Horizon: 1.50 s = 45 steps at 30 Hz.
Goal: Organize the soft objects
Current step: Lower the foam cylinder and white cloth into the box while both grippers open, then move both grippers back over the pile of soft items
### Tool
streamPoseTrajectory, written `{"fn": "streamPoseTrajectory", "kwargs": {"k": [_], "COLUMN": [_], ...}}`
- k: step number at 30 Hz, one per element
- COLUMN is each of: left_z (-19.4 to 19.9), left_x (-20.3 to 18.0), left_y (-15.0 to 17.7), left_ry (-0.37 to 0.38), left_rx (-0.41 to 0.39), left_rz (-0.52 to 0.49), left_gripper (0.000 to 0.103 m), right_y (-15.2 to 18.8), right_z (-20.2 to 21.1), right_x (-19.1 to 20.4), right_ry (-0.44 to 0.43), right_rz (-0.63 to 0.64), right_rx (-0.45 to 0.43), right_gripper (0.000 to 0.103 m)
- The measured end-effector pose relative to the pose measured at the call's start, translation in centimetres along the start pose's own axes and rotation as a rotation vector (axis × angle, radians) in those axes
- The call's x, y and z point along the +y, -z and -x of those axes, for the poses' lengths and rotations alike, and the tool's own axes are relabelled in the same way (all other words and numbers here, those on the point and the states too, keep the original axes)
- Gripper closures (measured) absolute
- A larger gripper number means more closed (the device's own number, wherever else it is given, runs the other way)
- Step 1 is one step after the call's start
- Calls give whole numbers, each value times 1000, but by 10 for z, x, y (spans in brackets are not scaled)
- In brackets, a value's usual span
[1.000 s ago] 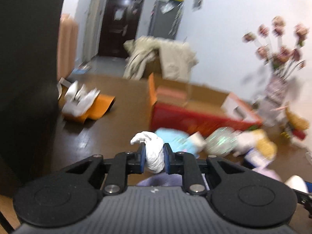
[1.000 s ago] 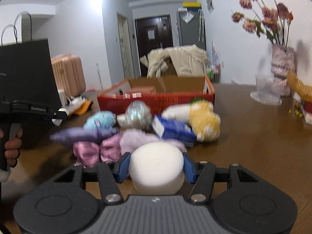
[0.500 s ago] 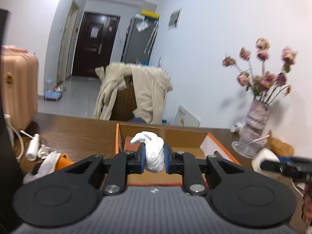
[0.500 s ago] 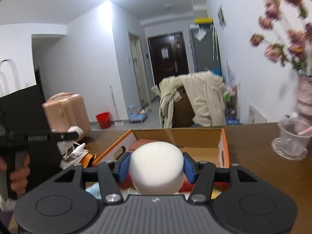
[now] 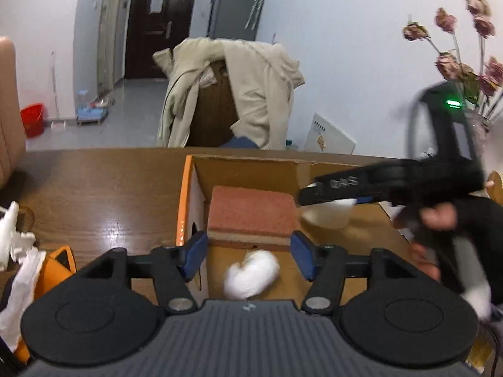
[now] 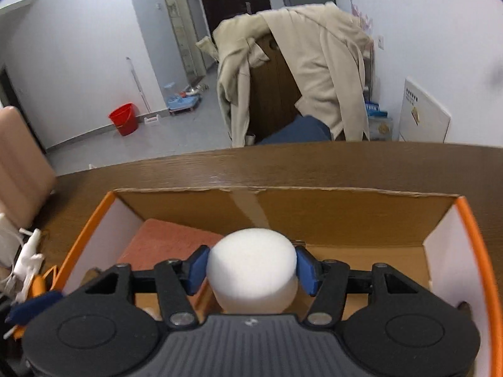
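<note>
Left gripper (image 5: 250, 256): jaws are spread wide, with nothing held between the blue pads (image 5: 195, 253); it is positioned above the near end of the box.
White soft bundle (image 5: 251, 275): seen blurred on the box floor, below and between the open fingers, just in front of the sponge block — whether it is resting or mid-fall cannot be told.
Right gripper (image 6: 251, 270): jaws are closed on the white foam cylinder (image 6: 253, 271), which is pressed from both sides by the blue pads (image 6: 306, 270); in the left wrist view the same tool is seen reaching in over the box from the right, gripped by the person's hand (image 5: 440, 220).
Cardboard box (image 6: 345, 210): an open carton with orange outer edges and brown inner walls, set on the table; the held cylinder is suspended over its interior.
Sponge block (image 5: 251, 213): reddish top over a tan layer, laid flat in the far-left part of the box.
Wooden table (image 5: 94, 188): dark brown and glossy — white crumpled items (image 5: 15, 251) are lying at its left edge.
Beige coat (image 6: 298, 62): draped over a chair behind the table.
</note>
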<state>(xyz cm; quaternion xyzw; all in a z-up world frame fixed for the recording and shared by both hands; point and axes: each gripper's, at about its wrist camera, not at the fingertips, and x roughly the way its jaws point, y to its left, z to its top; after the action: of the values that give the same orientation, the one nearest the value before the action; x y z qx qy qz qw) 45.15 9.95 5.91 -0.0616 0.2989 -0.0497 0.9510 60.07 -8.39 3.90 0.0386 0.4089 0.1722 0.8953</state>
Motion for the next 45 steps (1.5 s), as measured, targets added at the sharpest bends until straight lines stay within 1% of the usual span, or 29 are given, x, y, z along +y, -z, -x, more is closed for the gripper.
{"fn": "streamPoseTrajectory", "kwargs": {"k": [2, 5, 6, 9, 10, 12, 13, 14, 15, 18, 21, 22, 23, 24, 25, 26, 28, 30, 32, 35, 38, 40, 42, 45], "left_z": [6, 28, 36, 76, 89, 119, 133, 148, 167, 212, 247, 258, 267, 273, 278, 283, 287, 290, 295, 302, 308, 310, 311, 306], "left_x": [0, -3, -6, -17, -21, -28, -31, -34, -37, -47, -55, -57, -57, -57, -56, -53, -47, -42, -41, -40, -39, -41, -42, -40], "left_y": [0, -4, -7, -11, -11, -8, -6, -2, 5, 24, 53, 67, 80, 90, 104, 116, 142, 170, 194, 223, 236, 238, 237, 232], "left_ry": [1, 6, 7, 34, 51, 73, 82, 86, 82, 84, 98, 94, 89, 87, 95, 107, 138, 136, 134, 122, 104, 95, 92, 75], "left_rx": [-8, -42, -55, -119, -132, -160, -180, -201, -227, -270, -294, -319, -340, -356, -365, -355, -336, -322, -304, -307, -309, -326, -337, -344], "left_rz": [10, 7, 1, -48, -64, -81, -89, -95, -95, -118, -162, -173, -178, -184, -184, -174, -142, -108, -108, -105, -129, -146, -148, -125], "left_gripper": [43, 39, 36, 29, 27, 20, 19, 17, 13, 4, 3, 2, 1, 0, 0, 0, 0, 0, 0, 0, 0, 0, 0, 0], "right_y": [0, -2, -1, 2, 7, 20, 27, 37, 48, 91, 139, 158, 180, 198, 216, 238, 274, 312, 346, 391, 413, 415, 413, 407], "right_z": [1, 24, 38, 86, 106, 148, 167, 188, 207, 257, 296, 308, 319, 327, 333, 338, 346, 351, 347, 339, 334, 333, 335, 340], "right_x": [-1, -4, -6, -10, -13, -16, -18, -20, -21, -18, -10, -7, -3, 0, 2, 6, 12, 20, 30, 42, 48, 52, 52, 48], "right_ry": [-23, -66, -71, -74, -75, -86, -93, -100, -101, -86, -71, -43, 6, 38, 64, 91, 110, 148, 191, 209, 178, 162, 171, 168], "right_rz": [-17, -23, -25, -17, -20, -16, -12, -1, 9, 49, 105, 120, 145, 166, 173, 169, 159, 167, 157, 157, 139, 157, 168, 137], "right_rx": [-18, -66, -89, -152, -178, -224, -244, -263, -278, -320, -362, -388, -421, -447, -468, -489, -520, -544, -567, -547, -513, -510, -530, -545], "right_gripper": [33, 32, 32, 27, 26, 23, 23, 20, 18, 18, 16, 16, 15, 12, 12, 12, 10, 7, 6, 5, 5, 5, 5, 5]}}
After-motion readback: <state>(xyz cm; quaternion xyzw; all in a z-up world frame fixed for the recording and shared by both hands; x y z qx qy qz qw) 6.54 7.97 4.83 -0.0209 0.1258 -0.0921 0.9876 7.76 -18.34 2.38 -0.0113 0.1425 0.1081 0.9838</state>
